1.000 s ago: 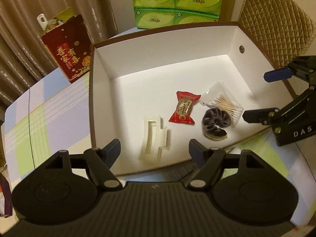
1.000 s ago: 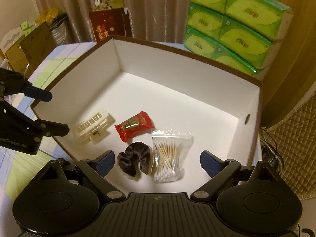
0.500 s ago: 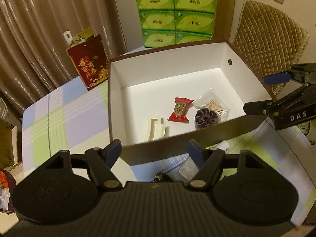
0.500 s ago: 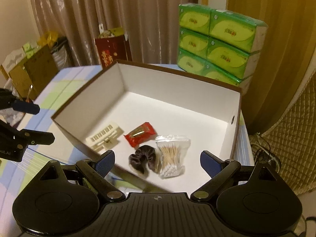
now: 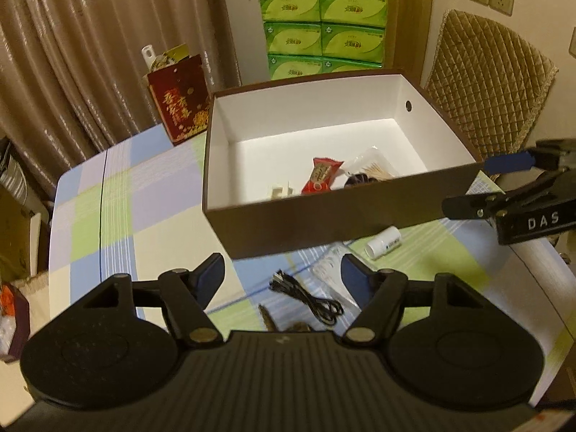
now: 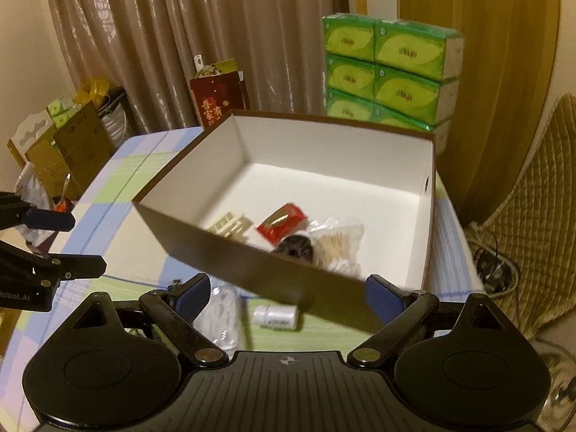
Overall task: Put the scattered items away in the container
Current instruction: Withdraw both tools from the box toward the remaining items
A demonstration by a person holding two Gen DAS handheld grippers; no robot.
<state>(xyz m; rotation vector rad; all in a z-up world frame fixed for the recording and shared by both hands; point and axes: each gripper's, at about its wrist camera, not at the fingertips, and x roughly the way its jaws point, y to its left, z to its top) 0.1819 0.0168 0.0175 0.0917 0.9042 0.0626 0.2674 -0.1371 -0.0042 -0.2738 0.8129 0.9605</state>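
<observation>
Both hand-held grippers are shown drawn back from the container [image 5: 324, 216], between placements: the left hand-held gripper [image 5: 282, 273], at the lower centre of its frame, has its jaws apart and empty, having just been closing slightly, and the right hand-held gripper [image 6: 288, 297] is spread wide with nothing between its pads. A red packet [image 5: 322, 176], a swab bag [image 6: 340, 237] and a dark hair tie [image 6: 297, 246] already lie inside. A black cable [image 5: 309, 297], a small white bottle [image 5: 383, 242] and a clear packet [image 6: 219, 318] remain on the table [image 5: 118, 216] below the container's near wall; the next move is judged to call for a descent onto one of these
</observation>
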